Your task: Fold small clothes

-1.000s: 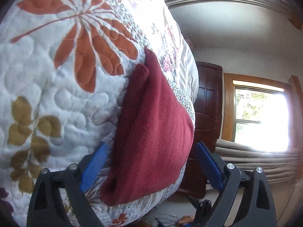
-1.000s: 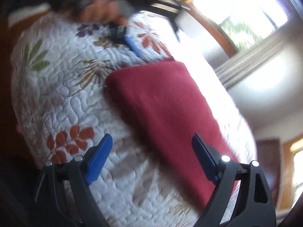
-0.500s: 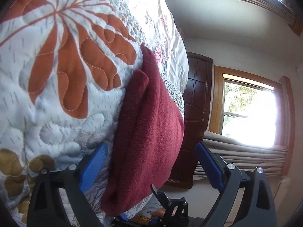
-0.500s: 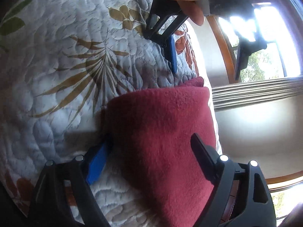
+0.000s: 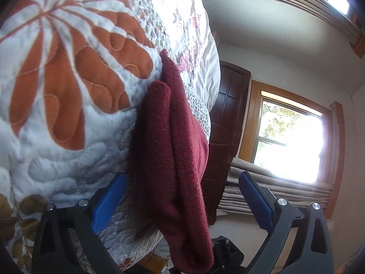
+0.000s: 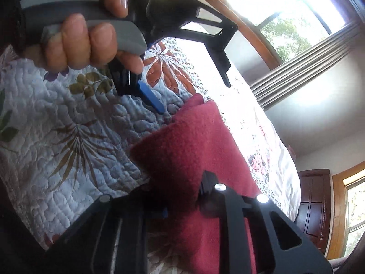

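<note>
I see the folded dark red fleece cloth (image 5: 173, 159) lying on the quilted bedspread (image 5: 68, 91), close to the side edge of the bed that faces the dark wooden door (image 5: 225, 123). It is folded into a long, narrow pad. In the left wrist view its long axis runs away from my left gripper (image 5: 182, 196), from the near end between the fingers toward the far end that points at the flowered pillow area of the bed. A rolled fold runs along its side facing the orange leaf print.

My left gripper stands wide apart, one blue pad (image 5: 109, 201) against the bedspread beside the cloth, the other out in the air on the window side, not touching the fabric.

My right gripper (image 6: 182, 196) is clamped on a corner of the cloth, its jaws drawn close with red fleece bunched between them. From that view the cloth stretches away toward the far side of the bed, and a hand (image 6: 86, 38) holds the left gripper's grey handle above the bedspread.
</note>
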A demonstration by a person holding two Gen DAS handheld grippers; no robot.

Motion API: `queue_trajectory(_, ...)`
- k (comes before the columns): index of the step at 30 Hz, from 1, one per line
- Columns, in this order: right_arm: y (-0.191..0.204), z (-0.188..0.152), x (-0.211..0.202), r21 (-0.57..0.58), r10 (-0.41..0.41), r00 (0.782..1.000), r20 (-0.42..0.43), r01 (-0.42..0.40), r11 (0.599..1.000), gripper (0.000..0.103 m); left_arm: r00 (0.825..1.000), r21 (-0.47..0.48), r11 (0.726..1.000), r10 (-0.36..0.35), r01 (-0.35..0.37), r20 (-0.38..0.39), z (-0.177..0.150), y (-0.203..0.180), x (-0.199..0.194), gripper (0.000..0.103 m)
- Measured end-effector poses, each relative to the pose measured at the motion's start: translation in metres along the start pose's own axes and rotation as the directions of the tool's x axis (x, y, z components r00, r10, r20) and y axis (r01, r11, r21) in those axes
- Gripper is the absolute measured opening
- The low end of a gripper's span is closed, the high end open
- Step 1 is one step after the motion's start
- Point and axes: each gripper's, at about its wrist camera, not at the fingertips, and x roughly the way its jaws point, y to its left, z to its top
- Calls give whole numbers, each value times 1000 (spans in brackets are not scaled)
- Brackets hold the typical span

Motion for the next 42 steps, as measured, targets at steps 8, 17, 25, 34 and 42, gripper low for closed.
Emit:
queue_trajectory(8,-13,3,1,48,27,999,28,-29,998,18,977,-35,991,122,-130,-176,19,-17,66,97)
queue_trajectory(17,-37,2,-4,138,66,996,63,-74,988,18,956,-37,973,215,-227,-201,29,-23,78,29)
queue_trajectory(25,-51,-5,-10,187,98,990,100,-116,976,18,963,6,975,221,-223,-151,19,-60,73,25)
queue_trajectory(34,-80,-17,-32,257,72,986,147,-109,960,18,953,102,960,272,-260,-132,10,-111,72,24)
queue_trajectory(42,-109,-31,-58,335,28,983,180,-88,938,18,937,176,937,326,-303,-122,3,-162,89,24)
